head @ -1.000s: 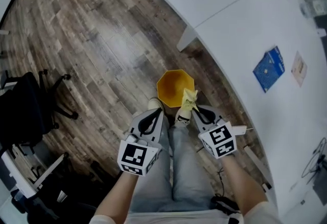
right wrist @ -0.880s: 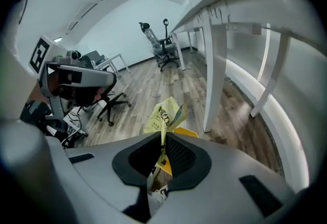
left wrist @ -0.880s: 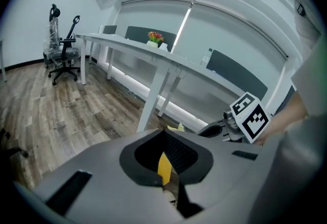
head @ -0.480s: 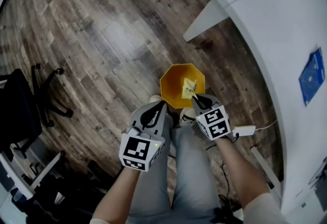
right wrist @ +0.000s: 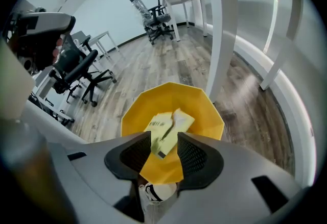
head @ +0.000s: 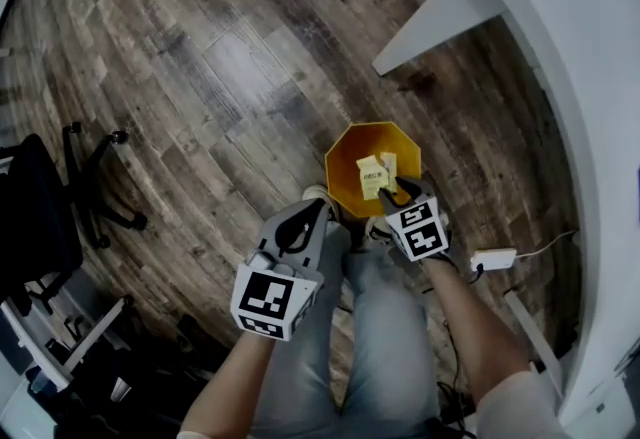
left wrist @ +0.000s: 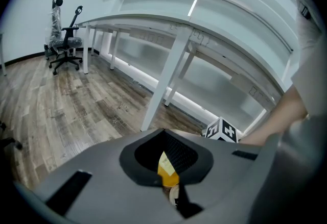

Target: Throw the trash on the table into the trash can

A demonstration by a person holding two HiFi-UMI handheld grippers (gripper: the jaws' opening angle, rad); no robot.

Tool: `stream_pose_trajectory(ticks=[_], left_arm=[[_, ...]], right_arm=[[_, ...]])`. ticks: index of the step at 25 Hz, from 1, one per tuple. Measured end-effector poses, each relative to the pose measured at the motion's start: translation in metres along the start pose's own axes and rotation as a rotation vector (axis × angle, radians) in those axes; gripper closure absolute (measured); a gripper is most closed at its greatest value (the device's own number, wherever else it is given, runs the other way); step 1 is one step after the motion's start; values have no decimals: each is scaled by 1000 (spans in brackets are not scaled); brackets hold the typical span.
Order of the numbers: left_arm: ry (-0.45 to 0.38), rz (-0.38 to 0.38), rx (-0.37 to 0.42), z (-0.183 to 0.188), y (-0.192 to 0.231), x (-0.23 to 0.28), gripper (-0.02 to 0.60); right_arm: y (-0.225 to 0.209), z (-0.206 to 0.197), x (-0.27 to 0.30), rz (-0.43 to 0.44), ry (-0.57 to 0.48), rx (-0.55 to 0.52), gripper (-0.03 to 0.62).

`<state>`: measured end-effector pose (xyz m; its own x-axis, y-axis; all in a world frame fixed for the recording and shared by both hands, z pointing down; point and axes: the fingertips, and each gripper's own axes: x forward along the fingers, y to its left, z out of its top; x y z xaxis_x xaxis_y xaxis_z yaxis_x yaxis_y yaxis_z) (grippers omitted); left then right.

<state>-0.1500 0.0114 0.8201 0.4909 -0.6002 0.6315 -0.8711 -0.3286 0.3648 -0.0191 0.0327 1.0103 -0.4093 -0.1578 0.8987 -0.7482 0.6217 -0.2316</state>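
A yellow trash can stands on the wood floor by my feet. Just above its near rim is my right gripper. Its jaws have just been opening and now stand apart. The yellow wrapper lies loose inside the can, past the fingertips. In the right gripper view the wrapper shows between the parted jaws of the right gripper, against the can wall, with no pad pressing on it. My left gripper hangs to the left of the can, shut and holding nothing. In the left gripper view only a sliver of the can shows past the left gripper.
A white table curves along the right, one leg reaching the floor beyond the can. A white power adapter with a cable lies on the floor at right. A black office chair stands at left. My legs are below the grippers.
Both grippers have come down toward the can, the right one further. The right jaws have parted and the wrapper has left them and dropped into the can.
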Motion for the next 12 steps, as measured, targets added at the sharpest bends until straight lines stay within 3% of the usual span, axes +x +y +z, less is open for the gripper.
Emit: stream_pose_trajectory(ticks=[4,12], left_arm=[[7,-1,-6,-1,1,1,581],[1,-15,1,17,-9,-5,581]], right_arm=[[-4,-3,-2,-18,8,-1,388],[-2,15,-27,-17,-14,-5,387]])
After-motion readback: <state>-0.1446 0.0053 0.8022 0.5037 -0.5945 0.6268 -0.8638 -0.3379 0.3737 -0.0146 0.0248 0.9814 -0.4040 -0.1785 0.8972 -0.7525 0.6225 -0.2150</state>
